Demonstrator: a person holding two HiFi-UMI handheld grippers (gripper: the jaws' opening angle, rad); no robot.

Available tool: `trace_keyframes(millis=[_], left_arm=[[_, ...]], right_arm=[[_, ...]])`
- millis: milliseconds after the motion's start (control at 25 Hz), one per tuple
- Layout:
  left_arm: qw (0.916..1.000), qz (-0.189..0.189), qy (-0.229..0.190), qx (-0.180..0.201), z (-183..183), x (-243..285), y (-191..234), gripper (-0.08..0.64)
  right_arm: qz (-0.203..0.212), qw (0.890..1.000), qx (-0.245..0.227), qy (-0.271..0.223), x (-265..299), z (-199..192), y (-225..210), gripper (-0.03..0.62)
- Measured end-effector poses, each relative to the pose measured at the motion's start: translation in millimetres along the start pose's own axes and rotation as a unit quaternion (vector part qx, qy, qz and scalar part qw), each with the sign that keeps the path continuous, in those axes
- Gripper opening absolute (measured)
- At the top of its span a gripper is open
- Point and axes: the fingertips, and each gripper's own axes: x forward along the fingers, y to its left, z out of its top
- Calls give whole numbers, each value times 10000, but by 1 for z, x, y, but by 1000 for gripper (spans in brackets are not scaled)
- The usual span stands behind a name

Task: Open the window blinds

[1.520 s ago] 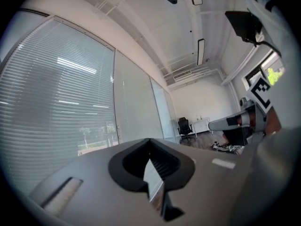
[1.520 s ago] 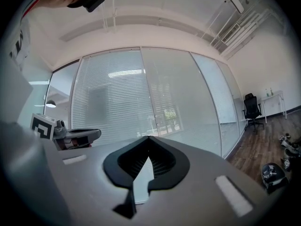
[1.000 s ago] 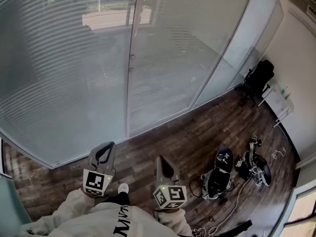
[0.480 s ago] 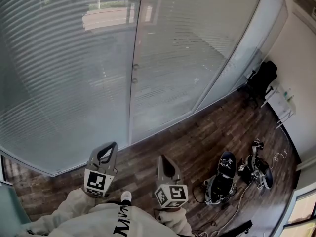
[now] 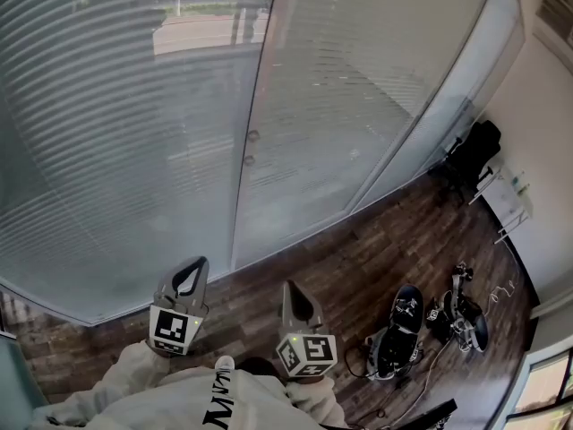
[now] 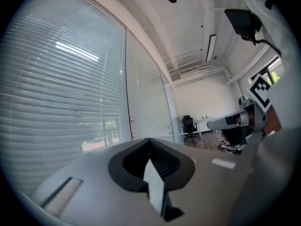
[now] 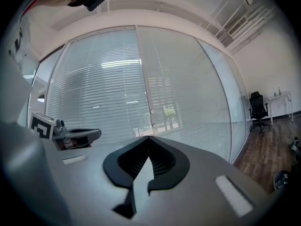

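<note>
The window blinds [image 5: 107, 133] are white horizontal slats behind a tall glass wall, with the slats turned nearly closed. Two small round knobs [image 5: 253, 136] sit on the upright frame between the panes. My left gripper [image 5: 199, 262] and right gripper [image 5: 288, 287] are held side by side low before my body, pointing at the glass and well short of it. Both are shut with nothing between the jaws. In the left gripper view the left gripper [image 6: 150, 139] faces the blinds [image 6: 61, 93]. The right gripper [image 7: 149, 137] points at the blinds [image 7: 103, 102] near the knobs [image 7: 151, 111].
A dark wooden floor [image 5: 358, 258] runs along the glass. A black office chair [image 5: 473, 149] and a white table [image 5: 506, 195] stand at the far right. Dark equipment with cables [image 5: 403, 321] lies on the floor to my right.
The glass wall and its knobs have slid lower and look nearer in the head view. Both grippers keep their place before my body and stay shut.
</note>
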Motion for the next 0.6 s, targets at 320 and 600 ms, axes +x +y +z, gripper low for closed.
trace_keyframes(millis=[320,600], left_arm=[[9999,86,63,-126,-16,6,-8,0],[9992,356,185,-89,-19,25,-1,0]], right_arm=[[104,9999,-35,122,7,-12,-8,2],[416,9989,-17,202,35,-11,-20,2]])
